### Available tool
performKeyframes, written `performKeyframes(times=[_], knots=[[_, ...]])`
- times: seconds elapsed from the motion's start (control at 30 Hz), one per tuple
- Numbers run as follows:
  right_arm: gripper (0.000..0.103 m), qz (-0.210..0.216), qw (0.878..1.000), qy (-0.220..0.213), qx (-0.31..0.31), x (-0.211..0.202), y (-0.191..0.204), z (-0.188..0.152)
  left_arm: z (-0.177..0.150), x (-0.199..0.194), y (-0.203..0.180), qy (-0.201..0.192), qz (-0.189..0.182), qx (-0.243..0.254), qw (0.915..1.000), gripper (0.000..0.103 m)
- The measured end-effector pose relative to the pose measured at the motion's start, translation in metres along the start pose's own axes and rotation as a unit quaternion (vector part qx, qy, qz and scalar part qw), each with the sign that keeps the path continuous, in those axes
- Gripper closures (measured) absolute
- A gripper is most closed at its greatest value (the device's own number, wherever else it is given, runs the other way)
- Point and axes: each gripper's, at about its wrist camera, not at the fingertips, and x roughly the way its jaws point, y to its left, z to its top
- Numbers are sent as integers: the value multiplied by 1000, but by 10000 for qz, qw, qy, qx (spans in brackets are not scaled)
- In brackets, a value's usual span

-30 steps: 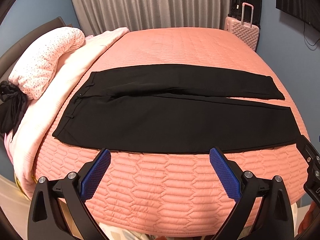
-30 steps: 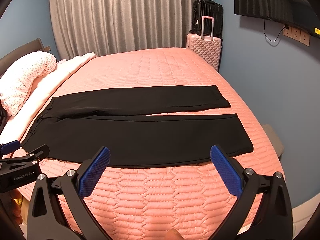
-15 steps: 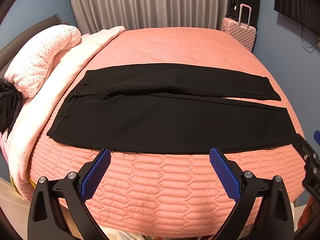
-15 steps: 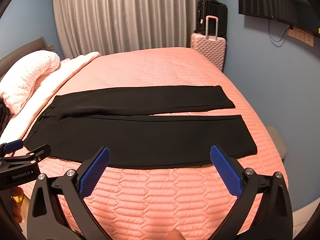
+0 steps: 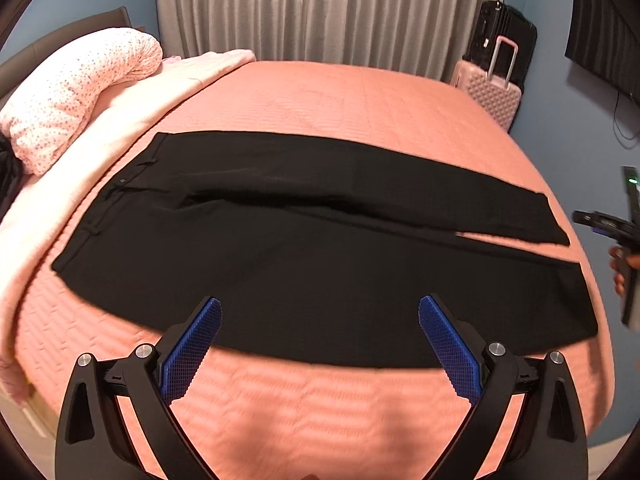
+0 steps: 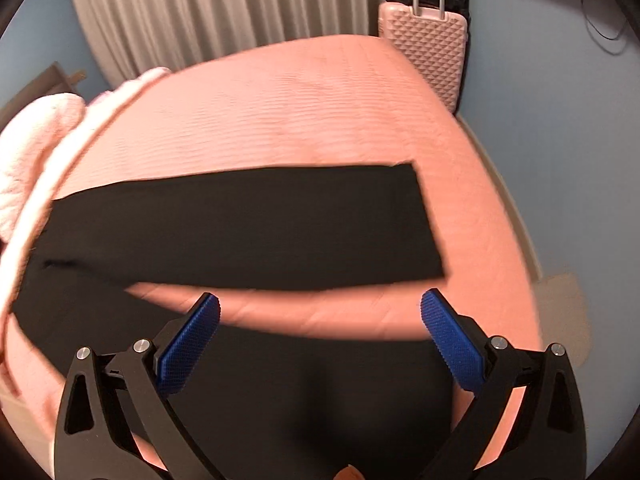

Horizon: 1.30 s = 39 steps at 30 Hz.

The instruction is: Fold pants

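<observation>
Black pants (image 5: 320, 240) lie flat across the salmon quilted bed (image 5: 340, 96), waistband at the left, both legs running to the right. My left gripper (image 5: 320, 320) is open and empty, over the near leg's front edge near the middle. My right gripper (image 6: 320, 316) is open and empty, low over the hem end of the near leg (image 6: 312, 384), with the far leg (image 6: 248, 224) just beyond. The right gripper also shows at the right edge of the left wrist view (image 5: 616, 232).
A pink speckled duvet (image 5: 76, 96) and pale blanket (image 5: 120, 128) lie at the bed's left. A pink suitcase (image 6: 424, 44) and a black one (image 5: 504, 36) stand by the curtain (image 5: 320, 8). The blue wall is to the right.
Both grippers have moved forward and down toward the pants. The right one has moved most, now close over the leg ends. Jaws stay open.
</observation>
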Motion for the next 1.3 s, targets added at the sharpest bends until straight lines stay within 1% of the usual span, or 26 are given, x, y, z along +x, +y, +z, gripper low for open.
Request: performKeyframes(times=[0.1,0.17,0.23,0.33,0.37,0.43,0.47,0.5,0.57,0.6,0.63,0.7,0.77,0.87,0.9,1.0,1.07,1.1,1.13,1.17,1.27,1.3], knots=[[5,-38,9999,90,-136,47,-22,34,6,22,-12,-41,10,70,10000,6],[5,32,9998,134,-131,74,-36,54,9,35,-21,-99,68,183,9998,6],[5,121,9993,348,-85,103,-49,67,11,49,-30,-78,108,297,9995,5],[5,112,9982,588,-103,133,-60,75,13,67,-40,-26,123,379,9992,5],[5,205,9975,670,-101,142,-63,76,12,71,-43,-7,125,391,9992,5],[5,338,9968,708,-168,151,-62,74,12,80,-46,28,164,400,9991,5],[6,320,9970,633,-323,151,-59,72,12,84,-46,34,172,391,9991,5],[13,322,9970,547,-439,150,-56,72,12,87,-45,44,179,376,9991,5],[31,336,9975,406,-475,147,-59,75,11,94,-43,77,231,337,9991,5],[52,350,9980,341,-394,143,-64,77,11,96,-41,101,241,315,9992,6],[75,398,9982,315,-320,138,-68,77,12,99,-38,134,283,266,9992,6],[86,353,9982,250,-411,134,-67,79,15,103,-31,126,304,178,9993,7],[89,216,9975,238,-624,132,-58,77,23,102,-21,25,354,90,9993,7],[90,128,9981,164,-588,129,-54,76,51,103,15,-212,342,-97,9991,7],[90,112,9983,163,-540,129,-55,76,64,105,32,-317,410,-154,9985,7],[90,26,9987,211,-457,137,-55,75,104,122,91,-419,752,-395,9955,7],[90,42,9993,190,-304,140,-58,75,133,139,137,-484,1100,-512,9914,7],[90,56,9995,185,-255,140,-59,74,146,148,157,-471,1265,-557,9893,7],[89,77,9996,183,-189,141,-61,74,160,159,179,-434,1508,-576,9859,7],[89,95,9997,189,-157,142,-62,74,170,167,194,-374,1703,-624,9827,7],[86,50,9997,218,-132,143,-62,74,209,201,252,-83,1777,-987,9791,7],[84,43,9997,239,-97,144,-62,74,220,215,270,20,1729,-1075,9790,7]])
